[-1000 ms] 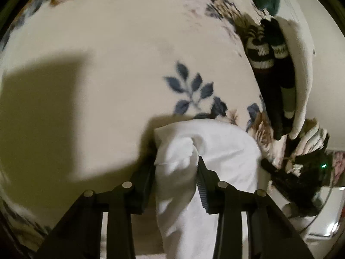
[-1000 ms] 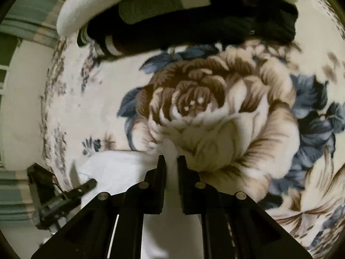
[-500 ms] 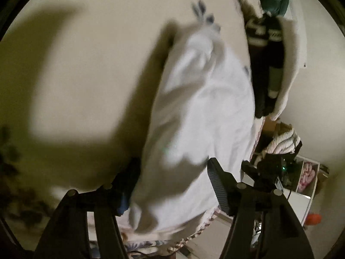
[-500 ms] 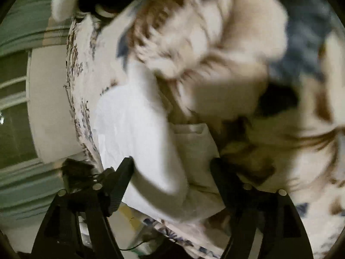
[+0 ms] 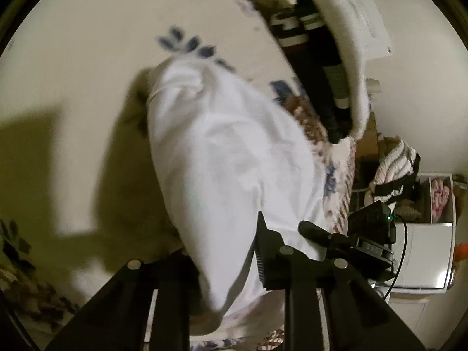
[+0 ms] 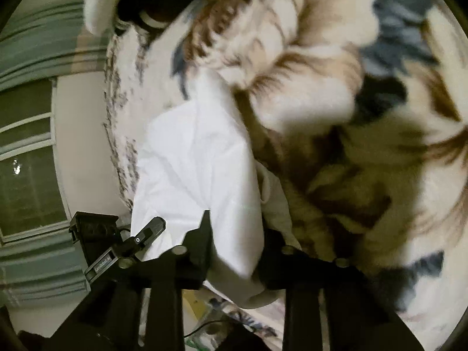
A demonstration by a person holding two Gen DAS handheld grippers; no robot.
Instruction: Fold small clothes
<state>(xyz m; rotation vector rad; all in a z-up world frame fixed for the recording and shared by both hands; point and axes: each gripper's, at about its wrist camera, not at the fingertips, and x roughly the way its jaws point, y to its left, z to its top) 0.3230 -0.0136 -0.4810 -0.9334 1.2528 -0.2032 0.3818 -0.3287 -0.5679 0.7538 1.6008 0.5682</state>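
Observation:
A white garment (image 5: 228, 158) lies stretched out on the floral blanket (image 5: 87, 58), reaching away from my left gripper (image 5: 225, 248). Its near end sits between the left fingers, whose jaws stand wide apart. In the right wrist view the same white garment (image 6: 199, 169) lies on the blanket (image 6: 365, 161), with its near edge between the fingers of my right gripper (image 6: 234, 242), also spread wide. Neither gripper pinches the cloth. The left finger of the left gripper is partly hidden under the cloth.
A row of folded dark, striped and cream clothes (image 5: 321, 58) lies along the blanket's far right edge and also shows at the top left in the right wrist view (image 6: 140, 3). Beyond the bed edge stand white shelves with clutter (image 5: 421, 204). A window (image 6: 26, 175) is on the left.
Both grippers were shut on the bunched white garment a second ago. They have opened and pulled back, and the garment now lies spread out long on the blanket.

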